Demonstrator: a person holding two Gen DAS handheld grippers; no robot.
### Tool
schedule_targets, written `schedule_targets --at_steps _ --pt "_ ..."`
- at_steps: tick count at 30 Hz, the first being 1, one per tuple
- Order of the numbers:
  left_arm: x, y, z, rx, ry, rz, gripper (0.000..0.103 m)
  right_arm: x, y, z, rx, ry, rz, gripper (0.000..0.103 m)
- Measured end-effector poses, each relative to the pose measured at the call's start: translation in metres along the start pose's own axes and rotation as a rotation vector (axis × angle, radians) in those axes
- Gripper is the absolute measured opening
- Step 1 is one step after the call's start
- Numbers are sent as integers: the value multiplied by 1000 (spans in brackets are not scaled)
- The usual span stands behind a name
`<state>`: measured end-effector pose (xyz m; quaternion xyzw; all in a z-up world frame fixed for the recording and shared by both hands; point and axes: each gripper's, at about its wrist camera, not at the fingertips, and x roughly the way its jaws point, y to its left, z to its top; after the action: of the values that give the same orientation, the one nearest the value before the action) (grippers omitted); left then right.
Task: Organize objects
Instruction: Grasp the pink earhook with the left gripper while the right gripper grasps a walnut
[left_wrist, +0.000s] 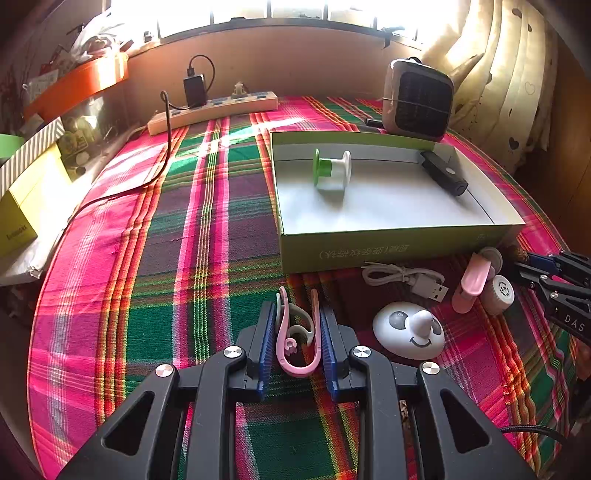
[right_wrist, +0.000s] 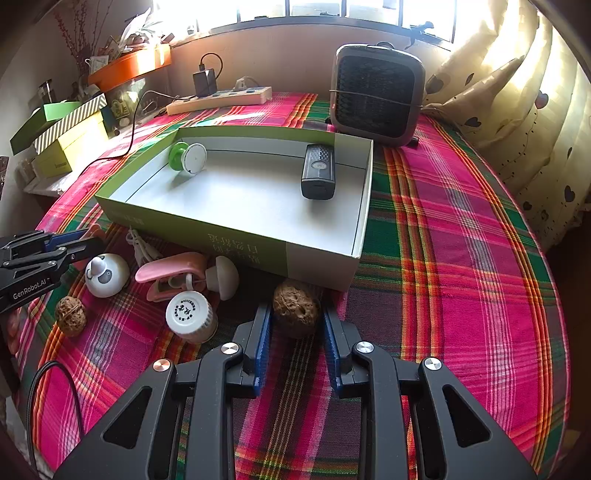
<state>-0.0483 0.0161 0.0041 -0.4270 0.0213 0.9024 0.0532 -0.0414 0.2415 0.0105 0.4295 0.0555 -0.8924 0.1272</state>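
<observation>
Your left gripper (left_wrist: 298, 332) has its jaws clamped on the pink clip (left_wrist: 295, 336), but it's thin and springy, so it could twist out on the lift. Your right gripper (right_wrist: 297, 325) has its jaws apart around the walnut (right_wrist: 295, 312) on the tabletop (right_wrist: 461, 258); it's round, so an off-centre squeeze could squirt it away. Clear the near wall of the box (right_wrist: 236, 243).

Spool (right_wrist: 187, 157) and remote (right_wrist: 318, 176) inside box (right_wrist: 236, 242); heater (right_wrist: 376, 94) behind it, walnut (right_wrist: 295, 308) before.
</observation>
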Motion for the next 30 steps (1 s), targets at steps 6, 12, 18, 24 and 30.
schedule_targets --at_steps 6,12,18,24,30 --pt "0 0 1 2 0 0 21 0 0 0 -1 0 -1 26" --pt "0 -1 1 3 4 -1 21 0 -1 0 5 -1 -1 26" --pt "-2 -1 3 6 2 0 21 -2 -3 0 12 -8 1 26" --pt "-10 -2 7 12 -12 -11 21 -8 -5 3 18 -25 7 26" --pt "-17 -4 14 9 -21 -43 21 -13 -7 6 33 -37 31 26"
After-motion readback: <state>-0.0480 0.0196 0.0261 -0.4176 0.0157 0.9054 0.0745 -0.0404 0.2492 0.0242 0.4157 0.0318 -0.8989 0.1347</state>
